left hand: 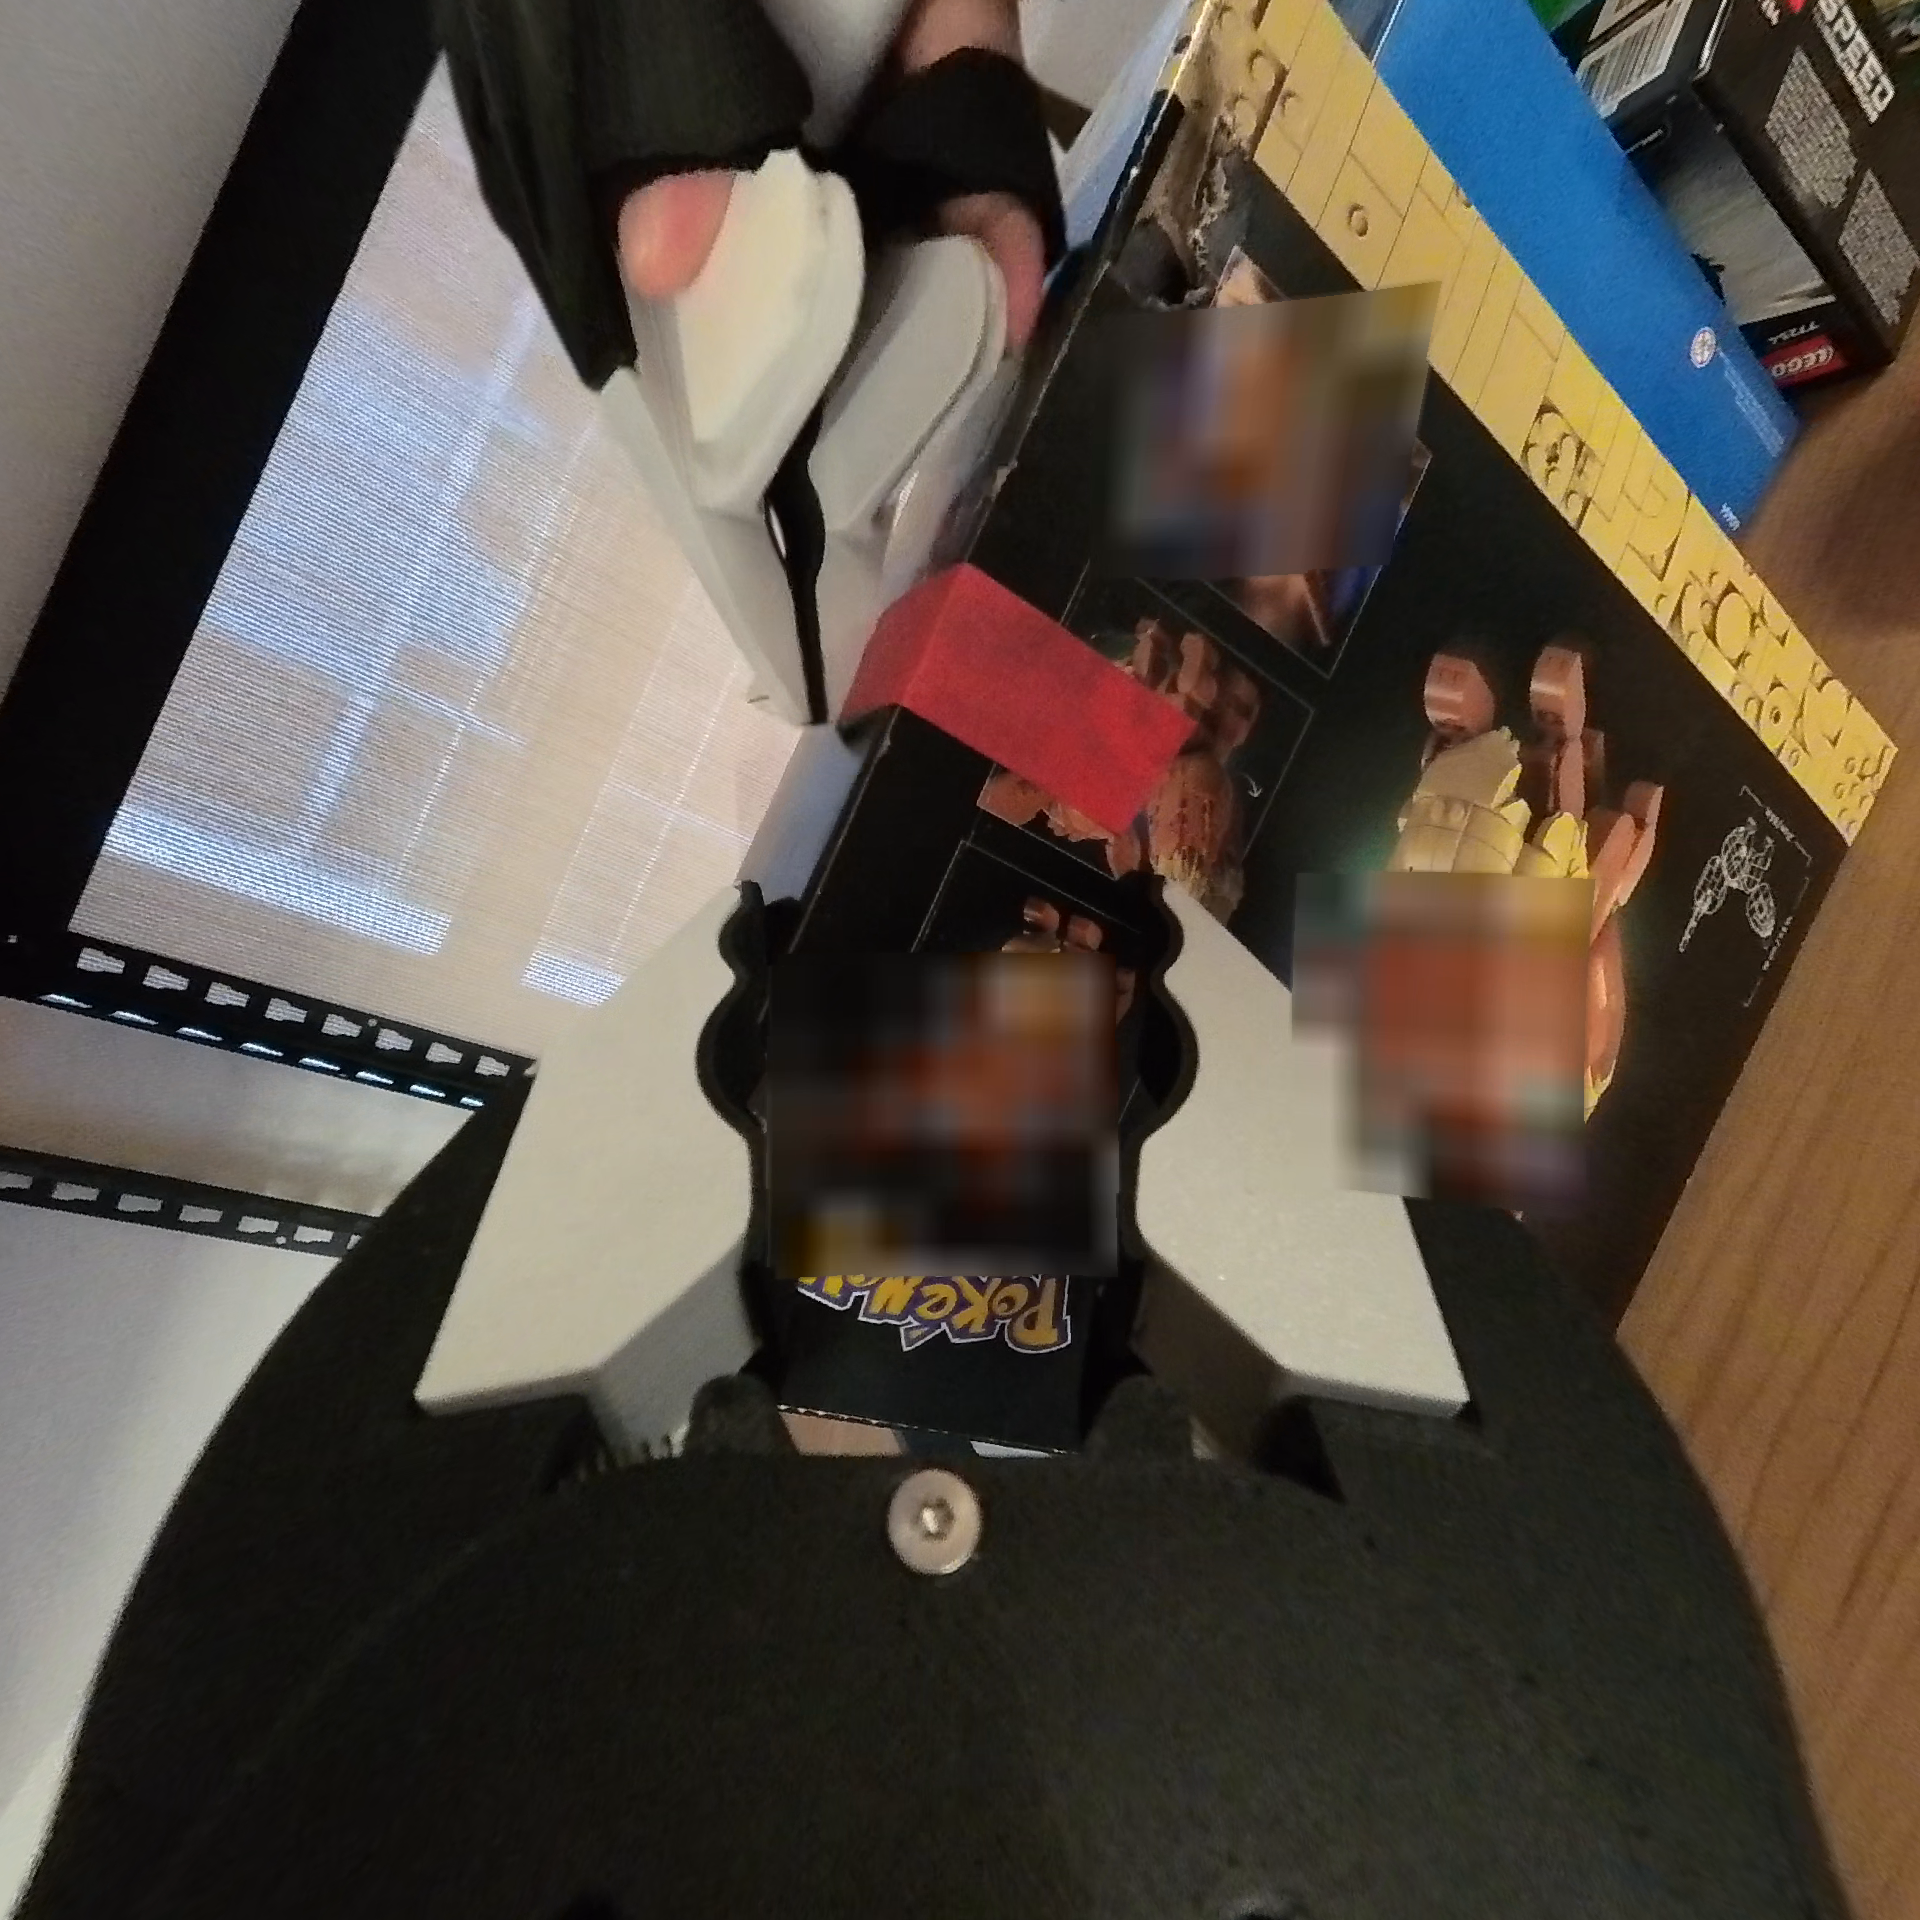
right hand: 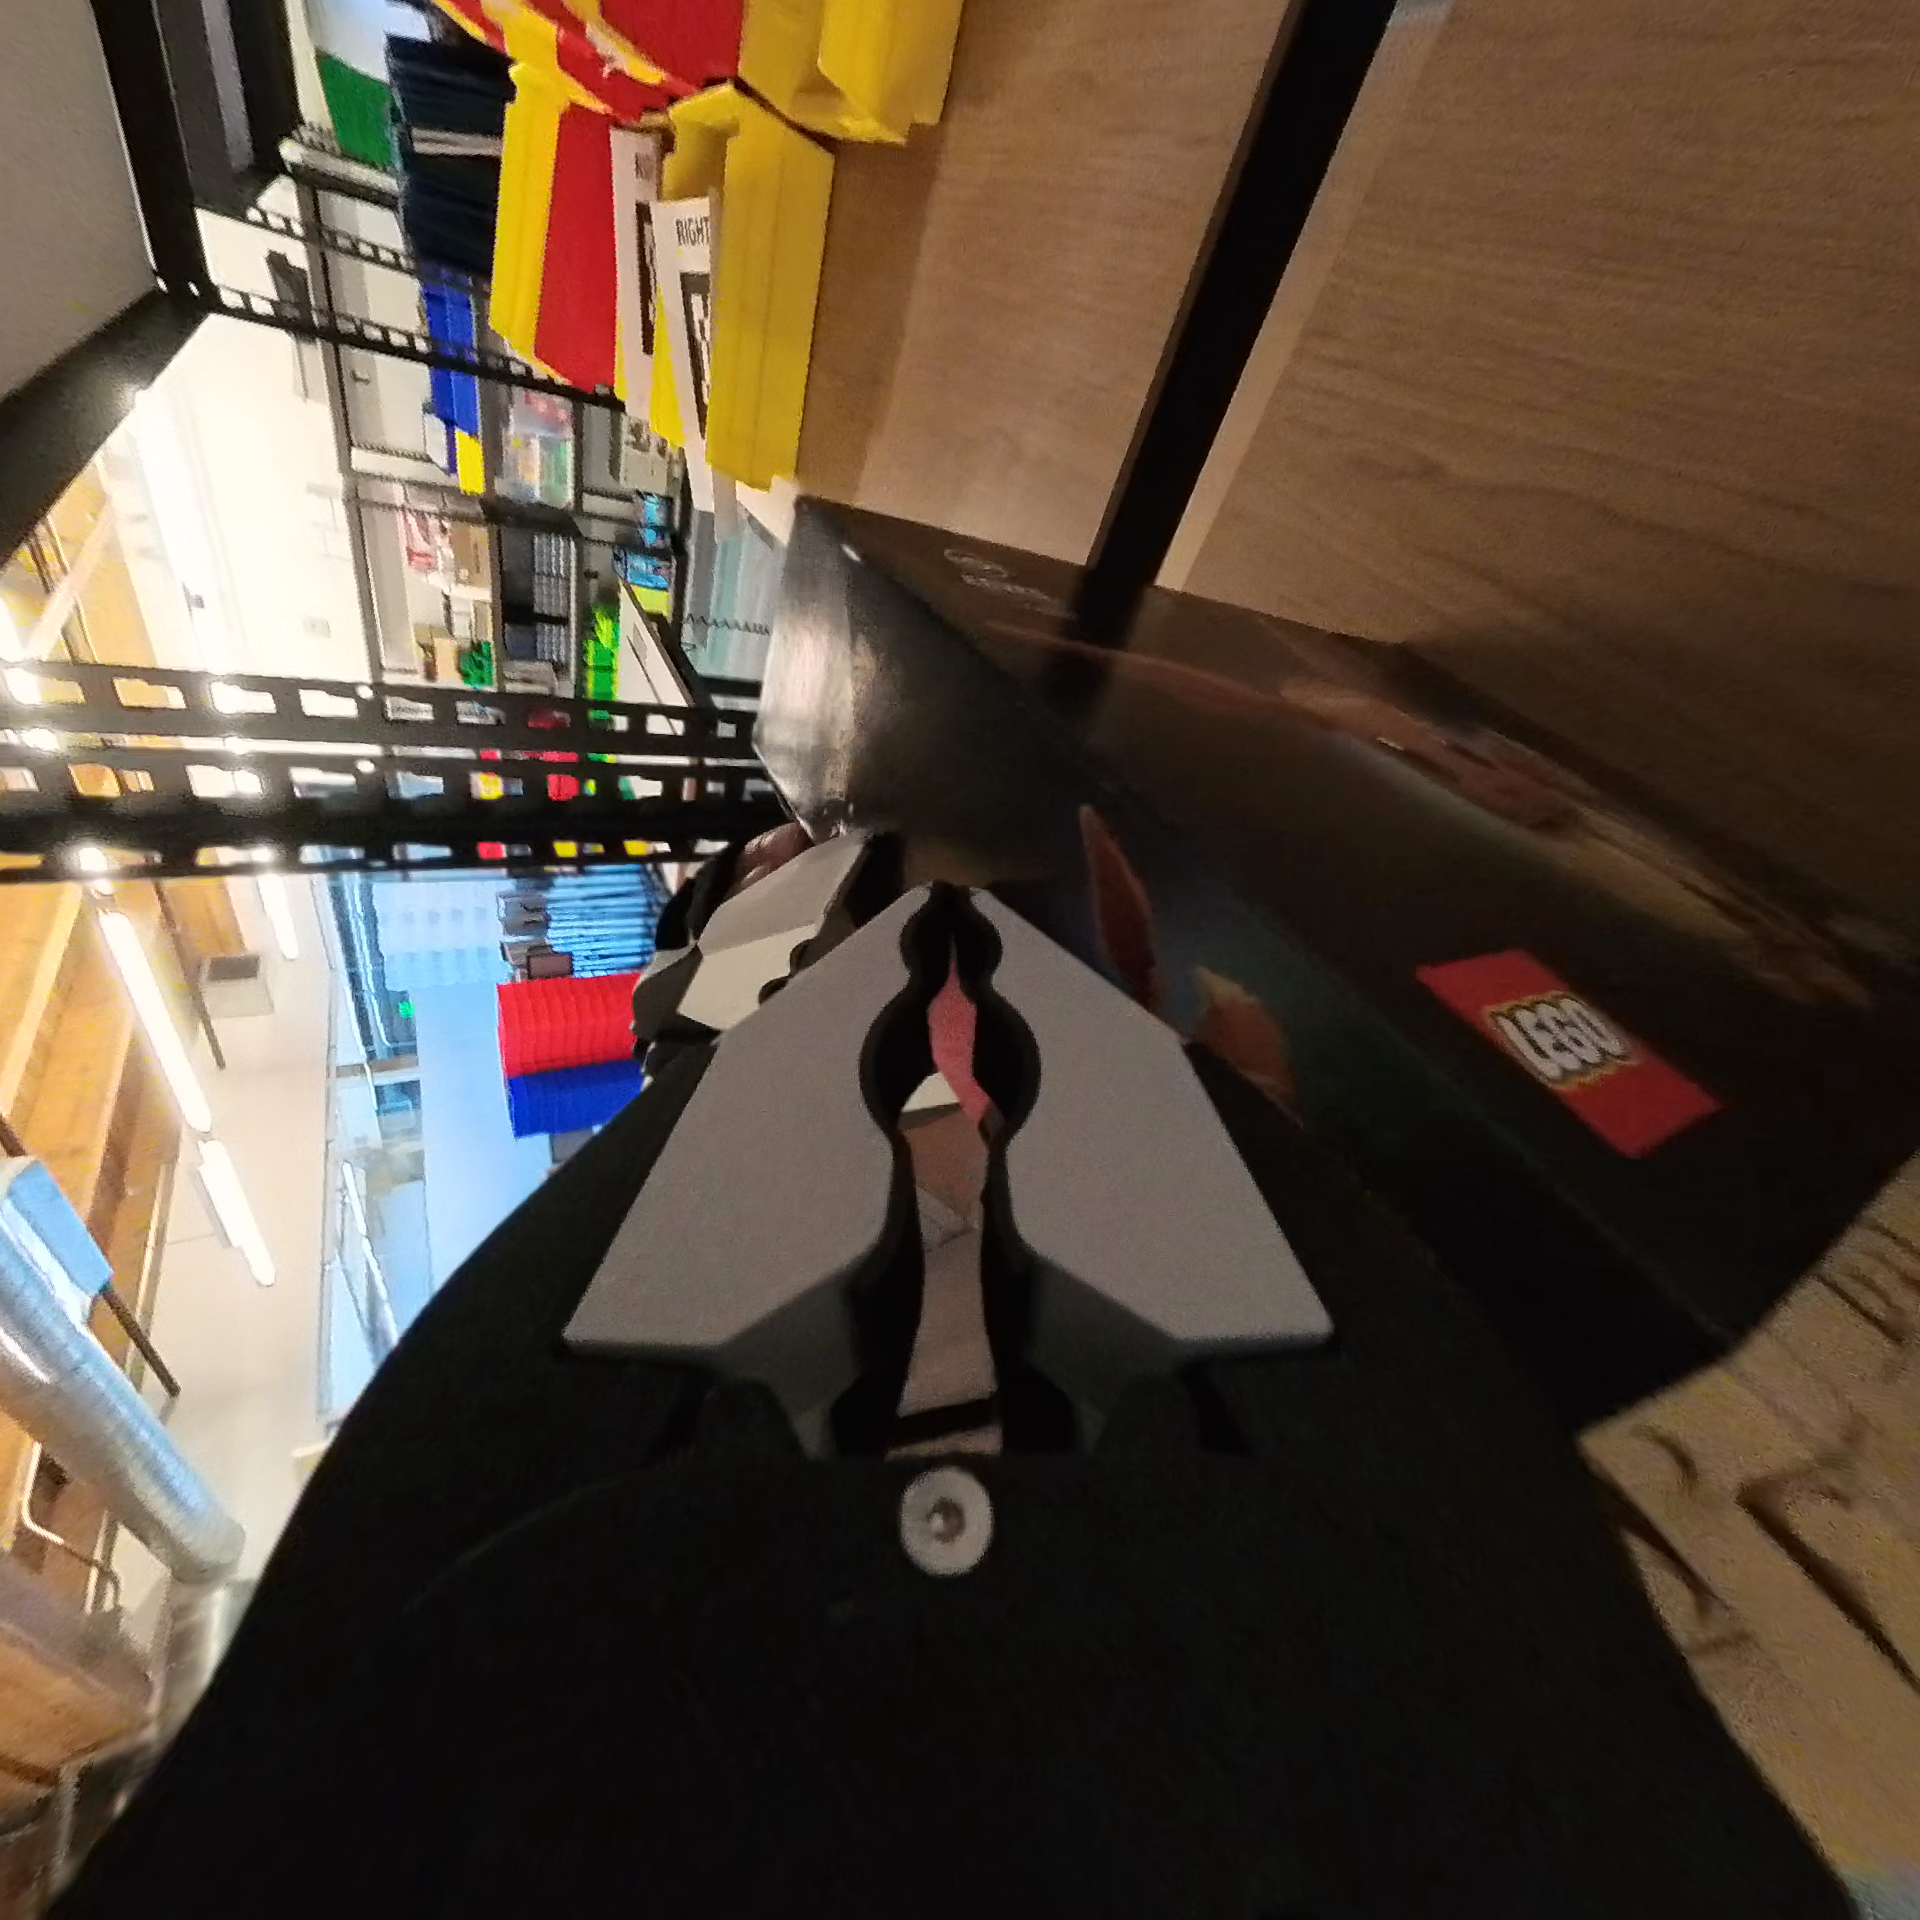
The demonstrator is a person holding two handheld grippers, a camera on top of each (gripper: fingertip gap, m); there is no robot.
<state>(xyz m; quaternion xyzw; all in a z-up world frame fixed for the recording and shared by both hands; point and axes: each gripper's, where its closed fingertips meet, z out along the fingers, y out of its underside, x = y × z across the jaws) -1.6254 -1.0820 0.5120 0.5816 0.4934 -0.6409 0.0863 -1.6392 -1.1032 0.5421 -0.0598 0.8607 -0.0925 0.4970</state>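
Gripping large black printed cardboard box (left hand: pixel 1351 748) at frame centre, left gripper (left hand: pixel 951 925) fingers clamped on its edge | right gripper (right hand: pixel 951 914) fingers nearly together at box corner | box on wooden shelf (left hand: pixel 1766 1351) | judged stiff, glossy, bulky; hold edges.

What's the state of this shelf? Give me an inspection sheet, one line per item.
Surface: wooden shelf board.
Job's things: large black printed cardboard box.
Clutter: blue flat box; yellow and red boxes.
Grippers: left tool clamps the black box's edge; right tool nearly closed, red piece in the gap, grip unclear.
Cables: nothing seen.
Surroundings: black perforated metal rack beams; bright window.
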